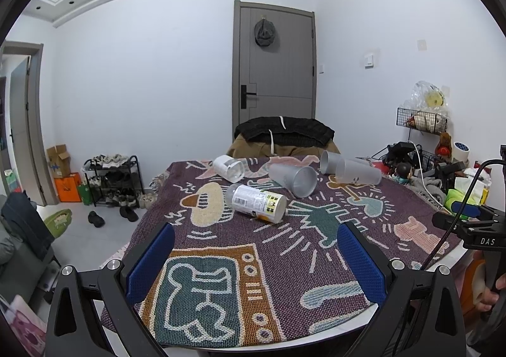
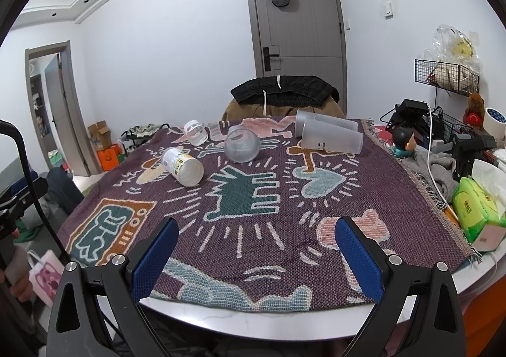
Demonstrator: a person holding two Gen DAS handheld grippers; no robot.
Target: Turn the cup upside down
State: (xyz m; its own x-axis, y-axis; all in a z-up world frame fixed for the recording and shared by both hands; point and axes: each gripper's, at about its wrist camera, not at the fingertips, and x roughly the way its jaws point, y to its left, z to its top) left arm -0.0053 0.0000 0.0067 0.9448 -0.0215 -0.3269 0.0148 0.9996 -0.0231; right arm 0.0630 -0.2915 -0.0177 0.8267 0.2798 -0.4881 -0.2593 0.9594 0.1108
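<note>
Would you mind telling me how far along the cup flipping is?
Nothing looks done: all five cups, including the labelled cup and the frosted cup, lie on their sides on the patterned cloth. Nothing is in hand; left gripper and right gripper are open and empty. Every flip remains.

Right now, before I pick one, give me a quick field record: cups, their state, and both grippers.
cups: five, all lying on their sides on the patterned cloth
nearest: labelled cup
middle: frosted cup
far left: clear cup
far right: two frosted cups side by side
left gripper: open, holding nothing
right gripper: open, holding nothing
flipped: none yet
</note>
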